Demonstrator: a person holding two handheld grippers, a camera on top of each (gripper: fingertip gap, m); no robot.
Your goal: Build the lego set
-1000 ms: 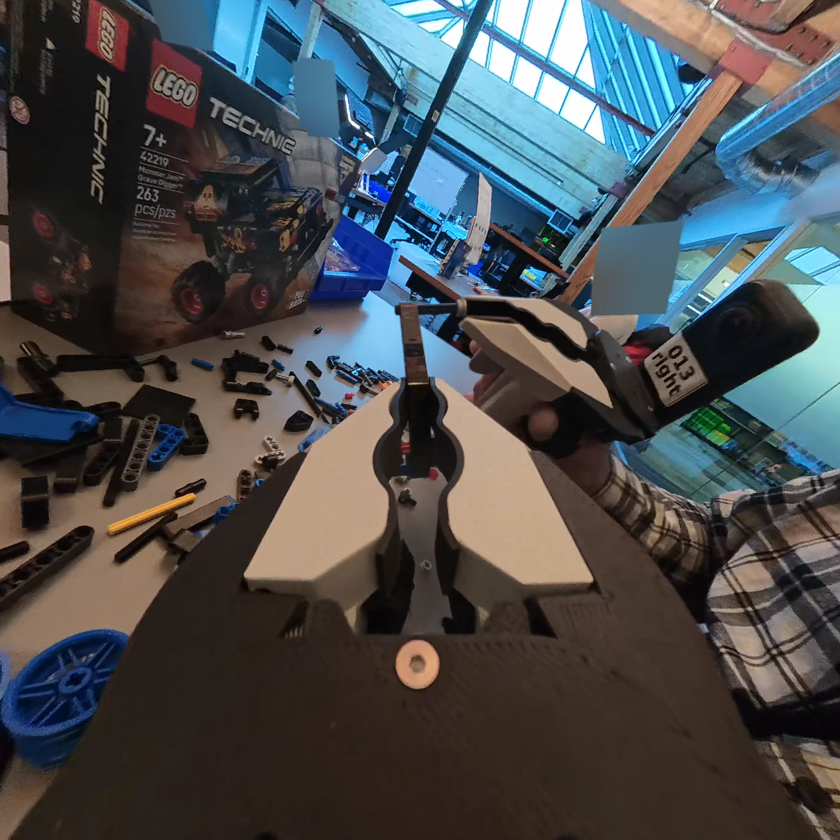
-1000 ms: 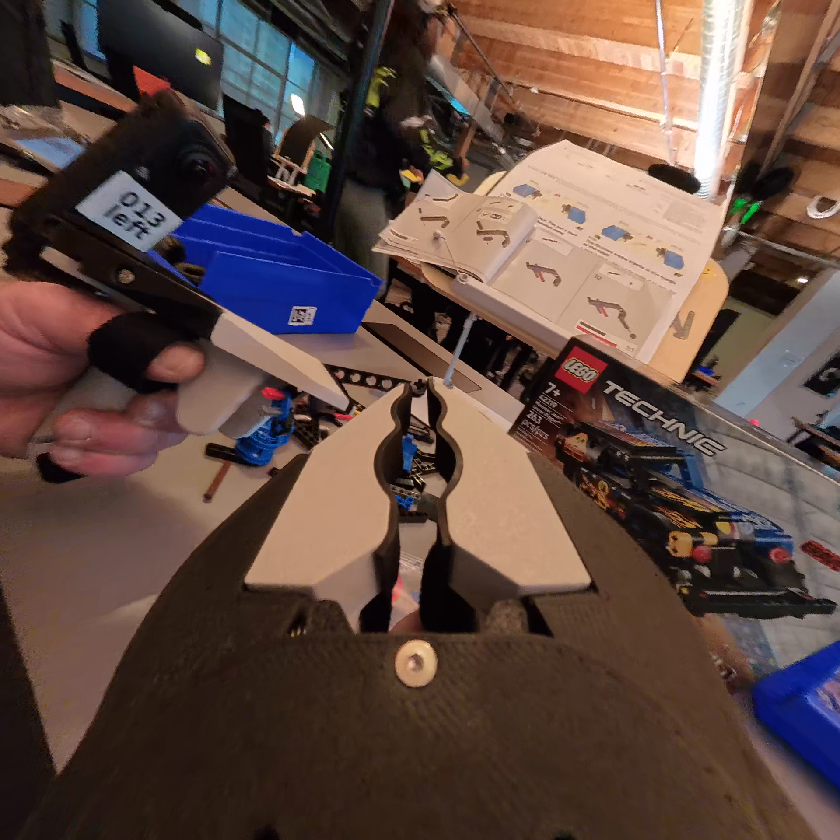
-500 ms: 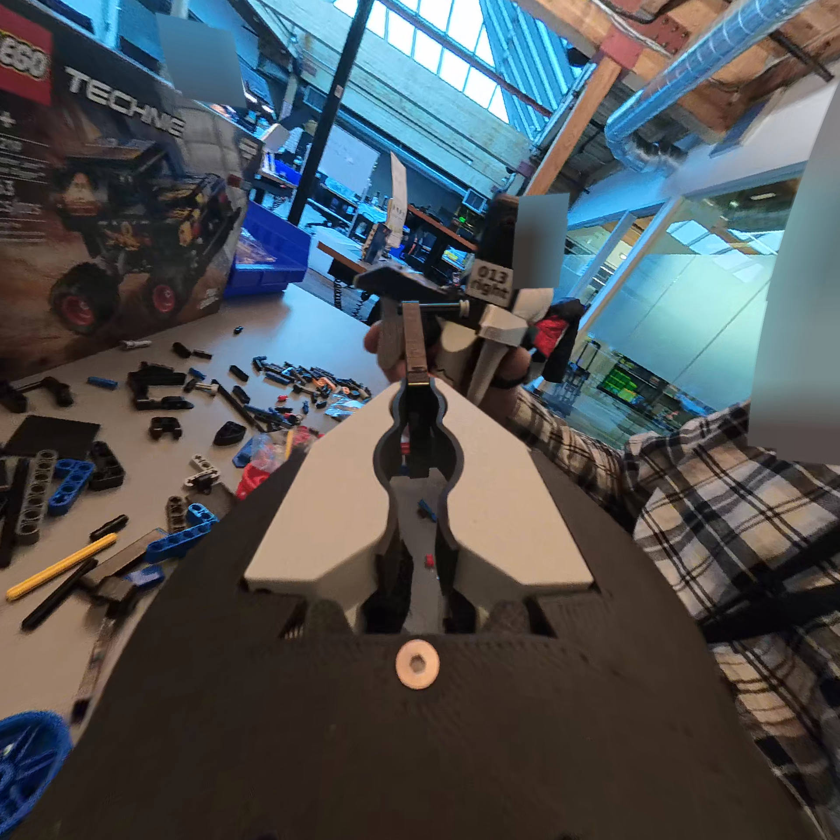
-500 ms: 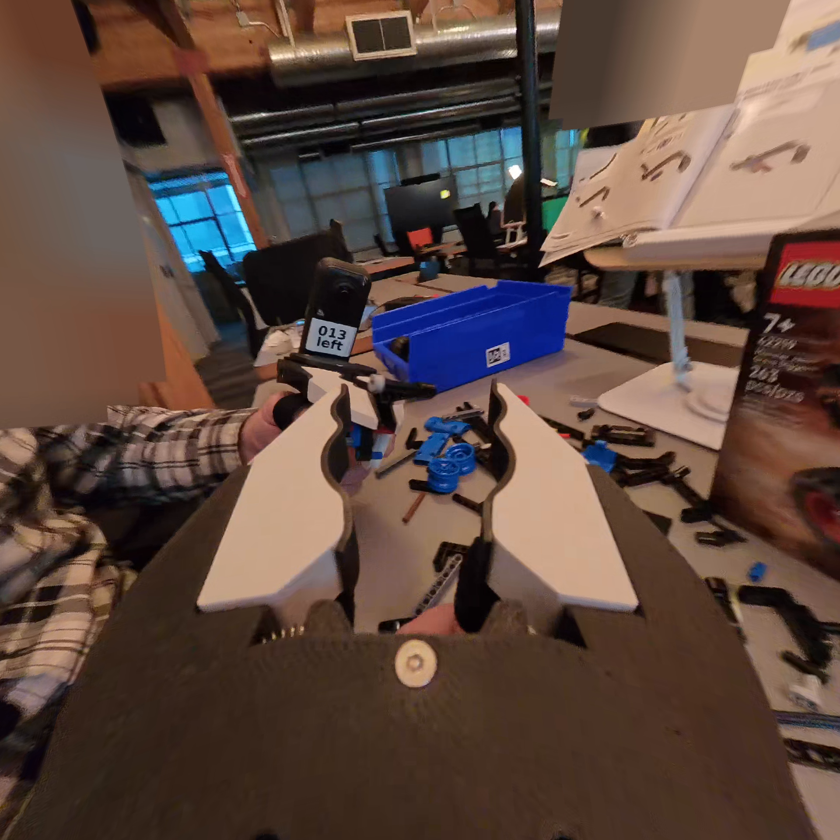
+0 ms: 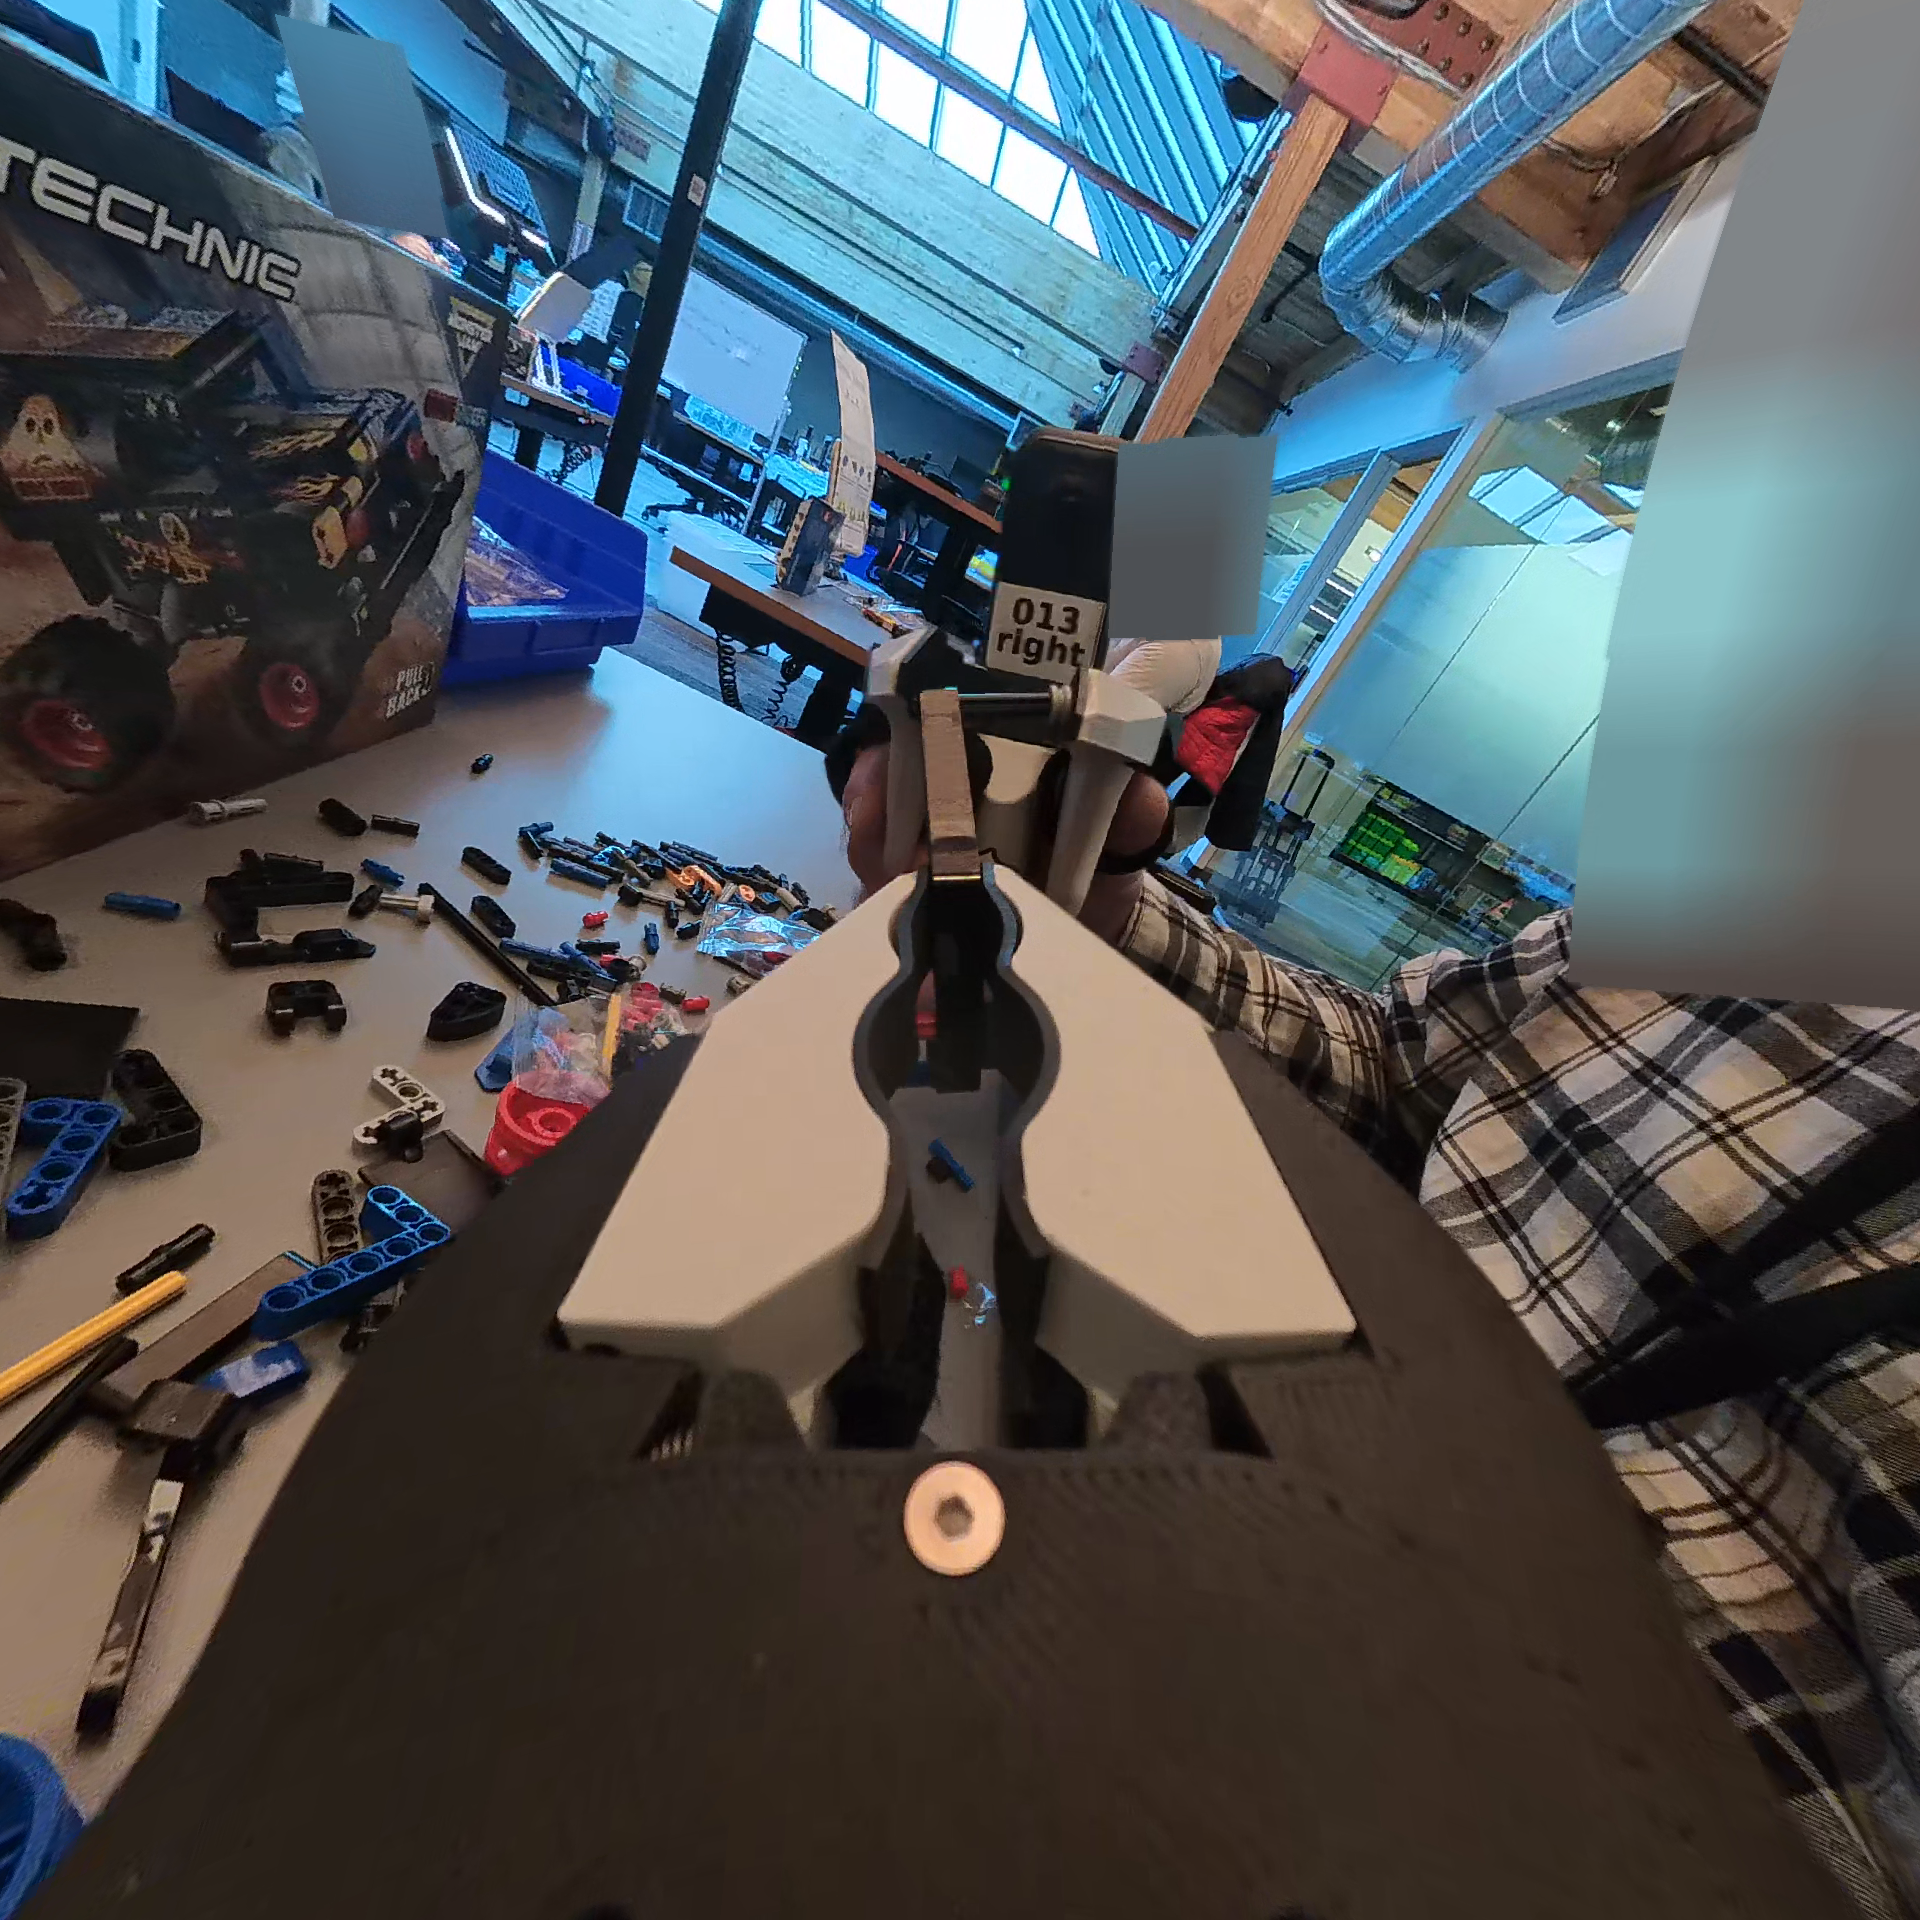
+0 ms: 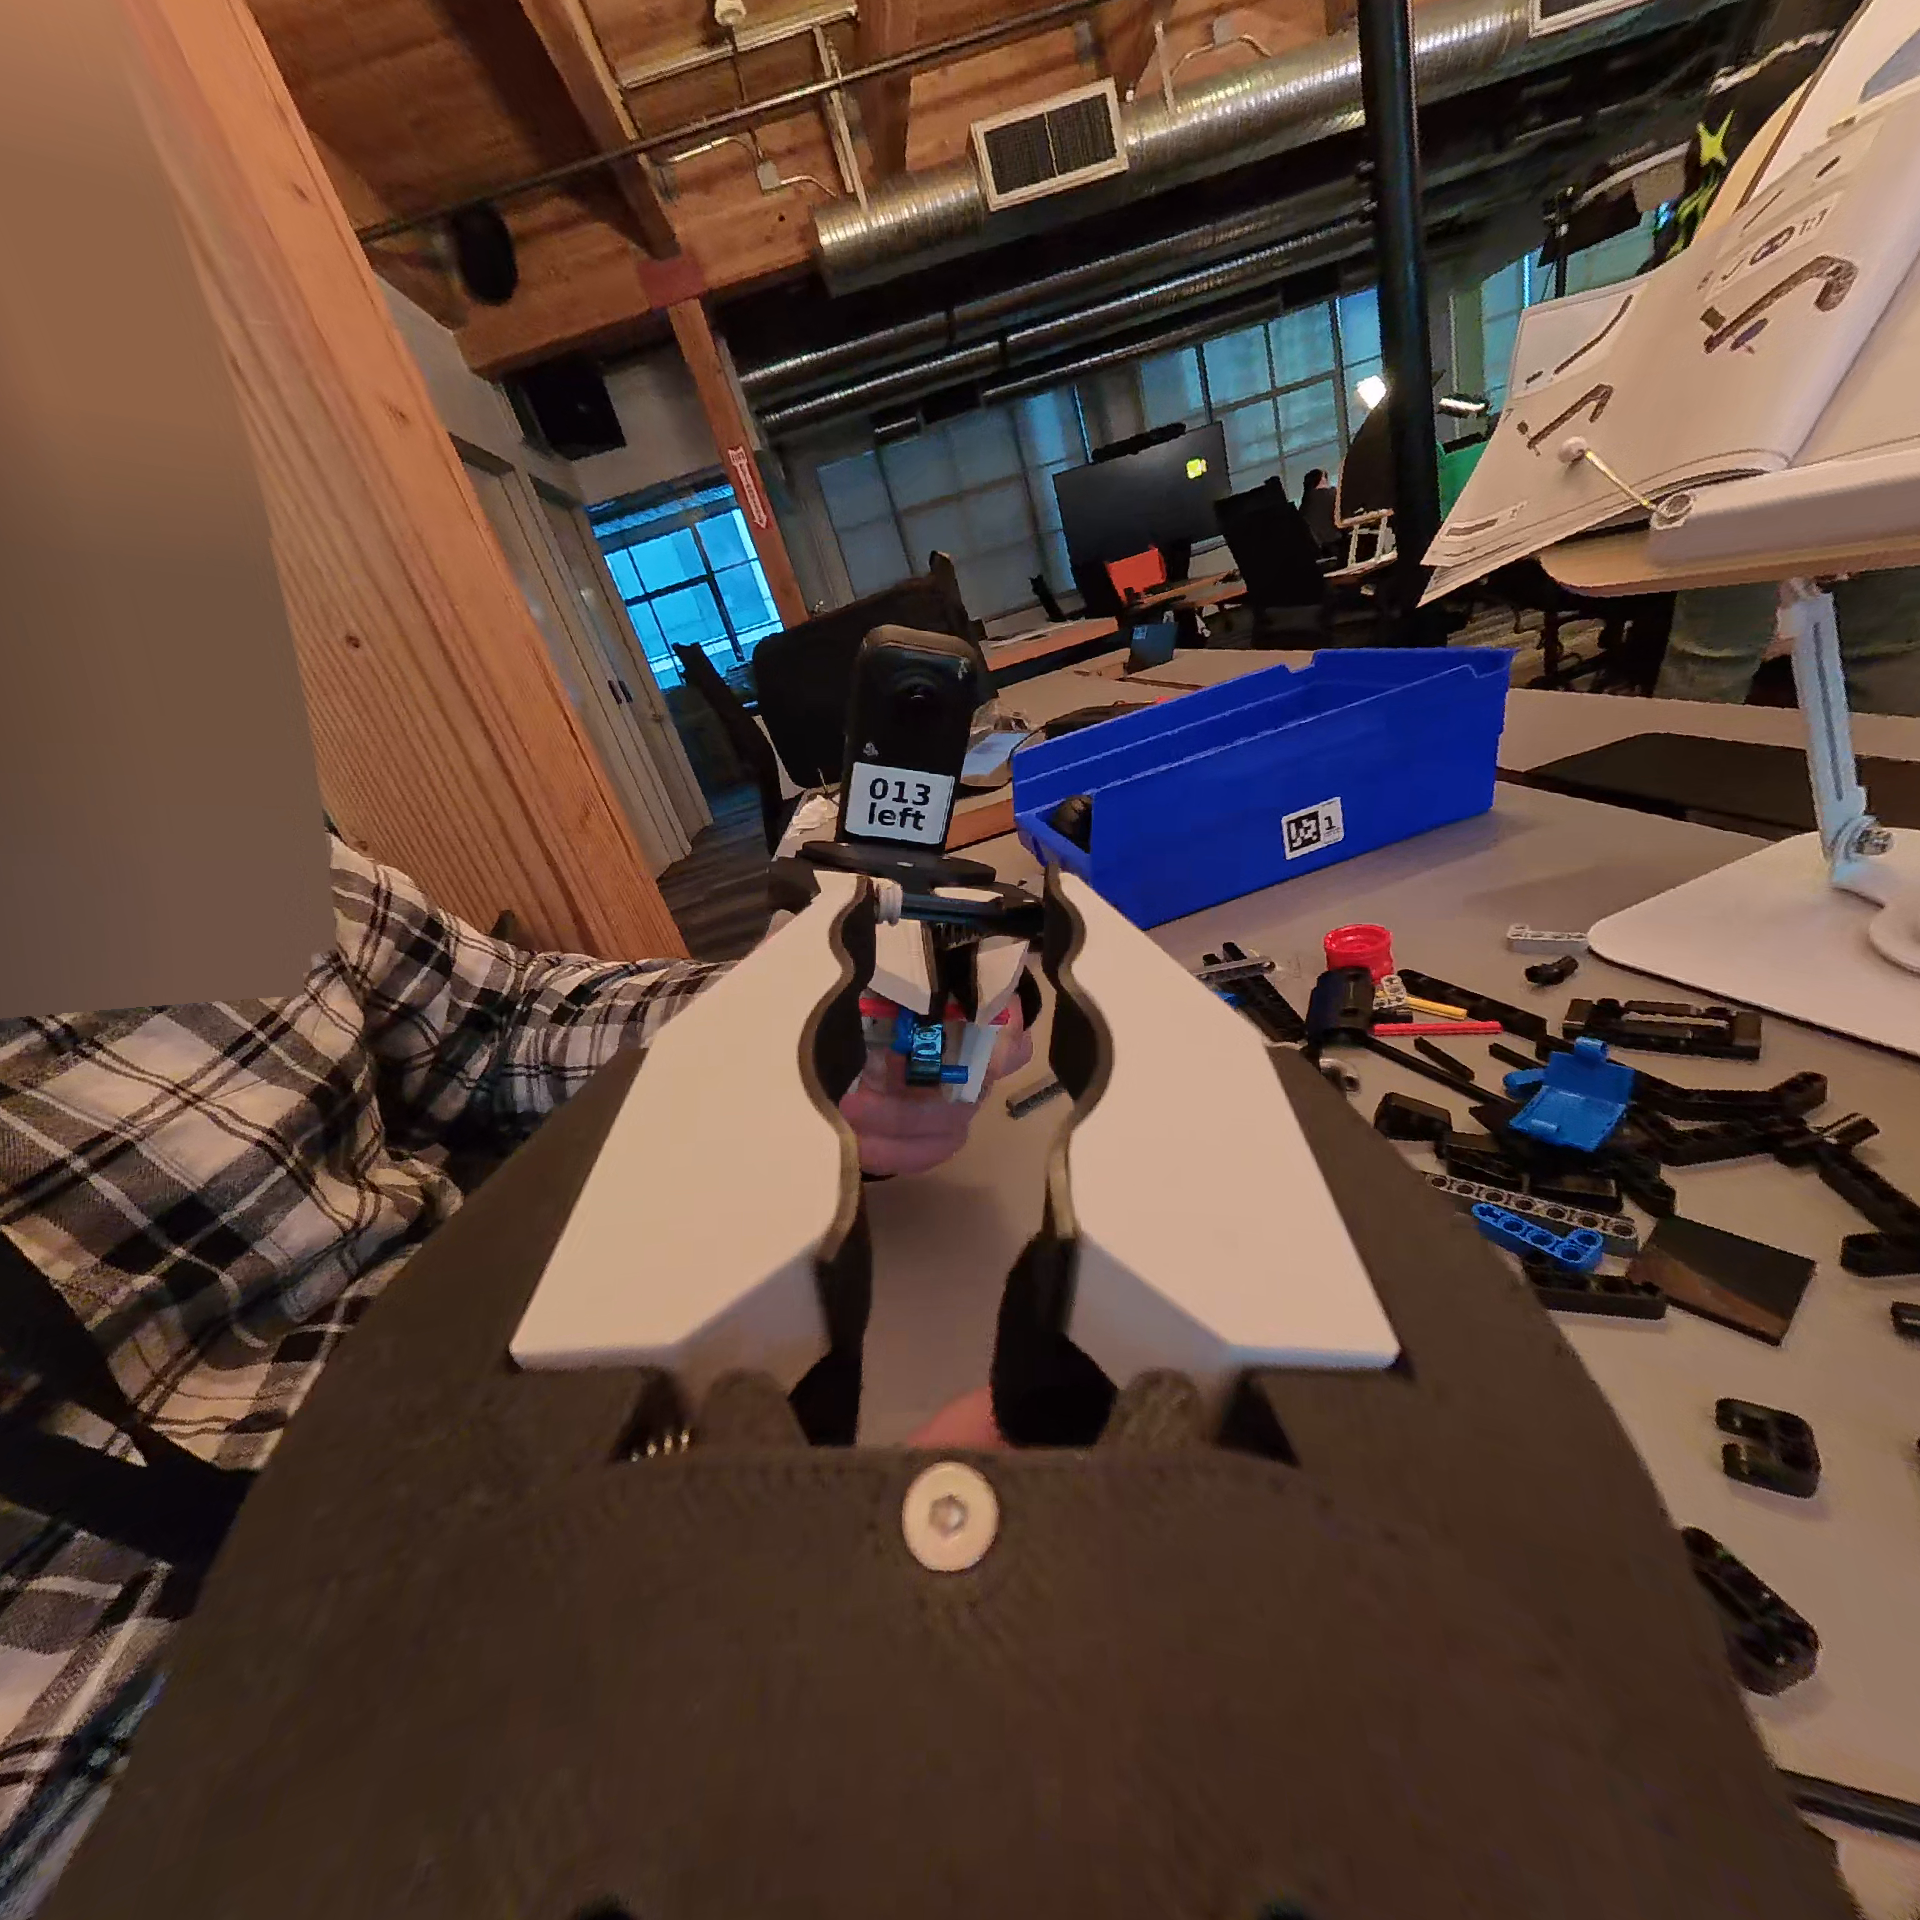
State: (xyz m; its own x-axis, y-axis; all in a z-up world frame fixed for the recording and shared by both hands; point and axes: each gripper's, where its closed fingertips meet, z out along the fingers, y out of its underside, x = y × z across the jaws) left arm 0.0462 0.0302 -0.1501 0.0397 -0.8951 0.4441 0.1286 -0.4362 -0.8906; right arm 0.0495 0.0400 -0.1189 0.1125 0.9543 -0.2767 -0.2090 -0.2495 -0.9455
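My left gripper (image 5: 951, 883) is shut on a dark beam (image 5: 948, 790) that stands up out of its fingertips. A black axle (image 5: 1013, 701) with a pale bush on it runs sideways through the beam's top. My right gripper (image 6: 956, 894) is open and faces the left one, with one jaw at each end of the axle (image 6: 966, 909). I cannot tell if the jaws touch it. The right gripper also shows in the left wrist view (image 5: 1003, 717), and the left gripper in the right wrist view (image 6: 951, 971), with small blue and red parts under it.
Loose black, blue and red pieces (image 5: 623, 894) (image 6: 1558, 1101) lie across the grey table (image 5: 644, 748). The set's box (image 5: 208, 520) stands at the back left, next to a blue bin (image 6: 1247, 790). An instruction booklet on a white stand (image 6: 1714, 364) is at the right. A person's plaid sleeve (image 5: 1558, 1143) is close.
My right gripper went from shut to open and swung round to face the left one. Its jaws have since narrowed around the axle. My left gripper turned right, still holding the beam.
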